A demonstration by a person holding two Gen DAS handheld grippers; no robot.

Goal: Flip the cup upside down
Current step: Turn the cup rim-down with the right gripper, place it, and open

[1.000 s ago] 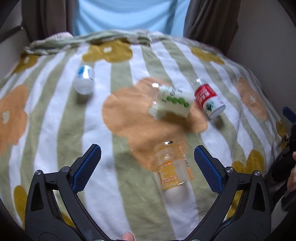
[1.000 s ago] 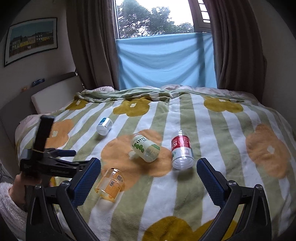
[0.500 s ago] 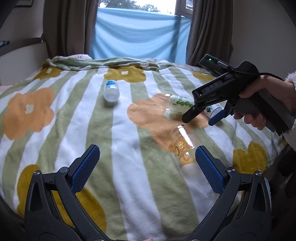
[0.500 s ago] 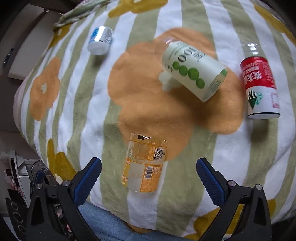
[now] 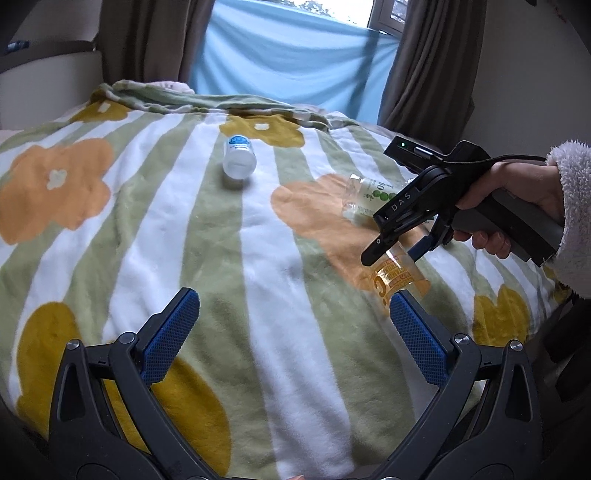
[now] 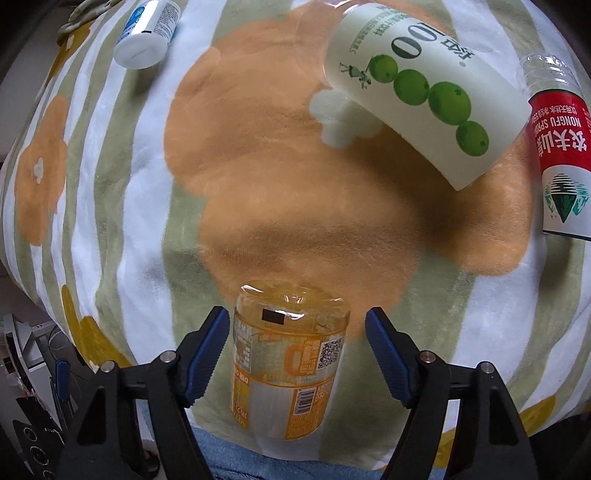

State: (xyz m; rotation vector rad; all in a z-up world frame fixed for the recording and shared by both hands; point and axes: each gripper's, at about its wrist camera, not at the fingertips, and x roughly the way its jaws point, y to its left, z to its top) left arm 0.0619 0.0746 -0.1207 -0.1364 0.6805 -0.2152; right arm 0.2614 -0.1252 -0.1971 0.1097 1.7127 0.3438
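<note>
A clear cup with an orange label (image 6: 284, 365) lies on its side on the flowered blanket. In the right wrist view it lies between the blue pads of my right gripper (image 6: 295, 350), whose jaws stand open a little apart from its sides. The left wrist view shows the same cup (image 5: 400, 275) under my right gripper (image 5: 395, 254), held by a hand in a fleece sleeve. My left gripper (image 5: 291, 332) is open and empty above the blanket, to the left of the cup.
A white cup with green dots (image 6: 424, 92), a red-labelled bottle (image 6: 561, 162) and a small blue-and-white bottle (image 6: 147, 29) lie on the blanket (image 5: 258, 236). The bed's edge runs close below the orange cup. Curtains and a blue sheet hang behind.
My right gripper has come down and its open jaws now straddle the orange cup. My left gripper has drawn back and to the left. The cup has not moved.
</note>
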